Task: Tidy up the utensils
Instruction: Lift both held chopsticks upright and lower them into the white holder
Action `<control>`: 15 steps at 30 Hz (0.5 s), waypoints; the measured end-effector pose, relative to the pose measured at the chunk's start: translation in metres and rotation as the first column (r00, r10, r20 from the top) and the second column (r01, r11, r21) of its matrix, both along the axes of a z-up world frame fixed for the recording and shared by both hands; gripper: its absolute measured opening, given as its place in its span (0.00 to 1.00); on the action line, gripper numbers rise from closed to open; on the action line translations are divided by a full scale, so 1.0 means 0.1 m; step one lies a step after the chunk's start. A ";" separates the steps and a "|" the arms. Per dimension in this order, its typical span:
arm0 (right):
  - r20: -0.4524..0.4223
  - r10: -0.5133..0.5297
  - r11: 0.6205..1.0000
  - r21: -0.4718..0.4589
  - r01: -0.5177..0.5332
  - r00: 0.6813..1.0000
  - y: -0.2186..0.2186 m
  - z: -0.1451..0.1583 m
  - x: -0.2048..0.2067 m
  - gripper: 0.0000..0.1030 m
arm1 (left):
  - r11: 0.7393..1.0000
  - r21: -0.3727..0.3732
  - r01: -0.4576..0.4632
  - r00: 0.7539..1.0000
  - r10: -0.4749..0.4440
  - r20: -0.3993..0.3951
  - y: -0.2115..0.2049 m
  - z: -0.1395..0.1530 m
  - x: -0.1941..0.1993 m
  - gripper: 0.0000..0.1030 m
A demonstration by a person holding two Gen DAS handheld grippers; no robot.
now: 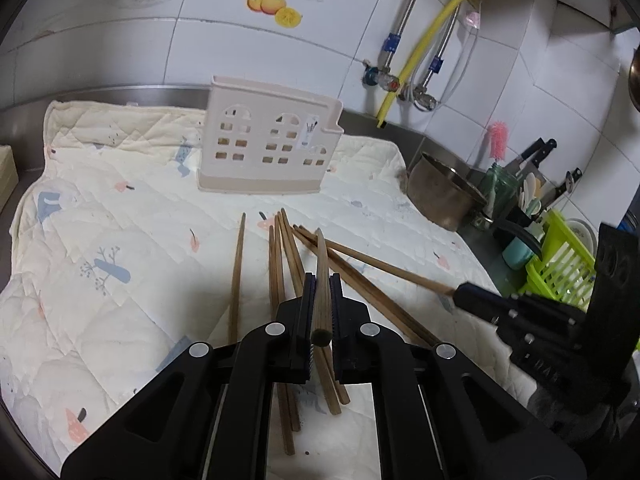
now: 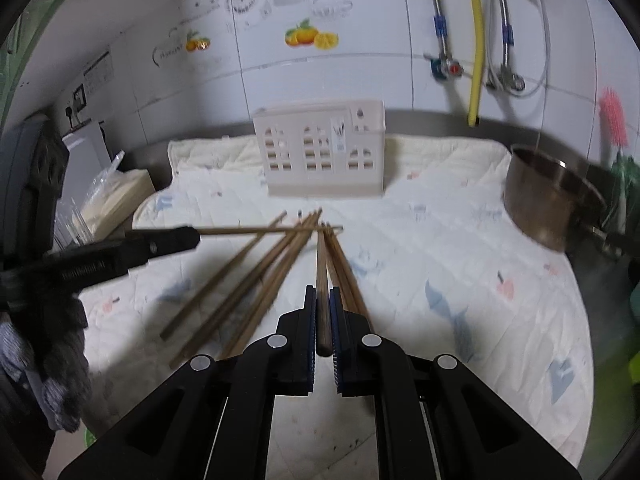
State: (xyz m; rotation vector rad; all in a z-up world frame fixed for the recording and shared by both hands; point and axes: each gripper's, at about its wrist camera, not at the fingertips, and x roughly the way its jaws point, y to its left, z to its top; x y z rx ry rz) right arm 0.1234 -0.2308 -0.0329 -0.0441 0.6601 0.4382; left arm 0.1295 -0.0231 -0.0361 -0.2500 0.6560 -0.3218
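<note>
Several brown wooden chopsticks (image 1: 280,280) lie on a quilted cream mat (image 1: 120,240); they also show in the right wrist view (image 2: 256,284). My left gripper (image 1: 322,280) is shut on one chopstick (image 1: 322,264), held above the pile; it shows from the side in the right wrist view (image 2: 192,238). My right gripper (image 2: 323,292) is shut on another chopstick (image 2: 322,256); it shows in the left wrist view (image 1: 460,292). A beige house-shaped utensil holder (image 1: 268,144) stands upright at the back of the mat, also in the right wrist view (image 2: 324,152).
A steel pot (image 1: 440,192) sits at the mat's right edge, also in the right wrist view (image 2: 548,200). A green dish rack (image 1: 560,264), knives and a pink brush (image 1: 498,140) stand at the right. Pipes and a yellow hose (image 1: 432,36) run down the tiled wall.
</note>
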 end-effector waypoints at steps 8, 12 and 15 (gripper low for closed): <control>0.036 0.035 0.999 0.016 -0.035 0.999 0.01 0.30 0.08 0.06 | 1.000 -0.010 -0.022 0.999 0.022 0.041 0.13 0.21 -0.07 0.05; 0.071 0.062 0.998 0.010 -0.063 0.996 0.03 0.52 0.11 0.06 | 0.999 0.002 -0.038 0.998 0.037 0.059 0.19 0.35 -0.08 0.05; 0.089 0.087 0.996 0.007 -0.088 0.992 0.06 0.68 0.16 0.06 | 0.999 0.008 -0.049 0.997 0.049 0.061 0.26 0.45 -0.05 0.05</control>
